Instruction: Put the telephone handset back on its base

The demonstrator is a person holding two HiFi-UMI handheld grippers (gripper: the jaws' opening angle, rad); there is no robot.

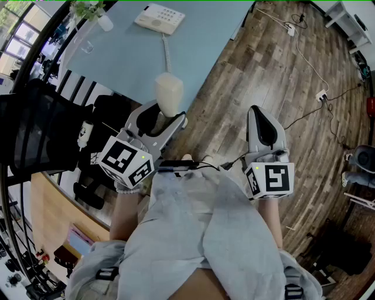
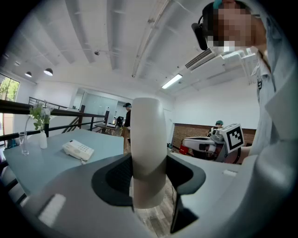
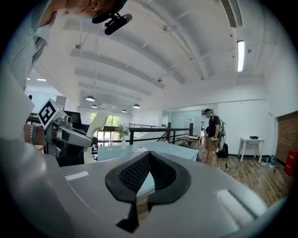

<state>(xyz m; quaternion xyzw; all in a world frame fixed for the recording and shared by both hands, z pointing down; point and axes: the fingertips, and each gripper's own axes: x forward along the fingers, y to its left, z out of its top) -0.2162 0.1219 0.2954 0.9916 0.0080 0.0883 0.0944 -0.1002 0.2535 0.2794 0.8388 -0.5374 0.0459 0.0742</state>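
Left gripper (image 1: 167, 120): your jaws stand wide and clamp the handset (image 1: 169, 92) at mid-length.
Right gripper (image 1: 261, 120): your jaws are closed with nothing between them.
Handset: held upright at the near edge of the table (image 1: 193, 41).
Base (image 1: 159, 17): on the table, well apart from the handset, joined to it by the coiled cord (image 1: 167, 53).
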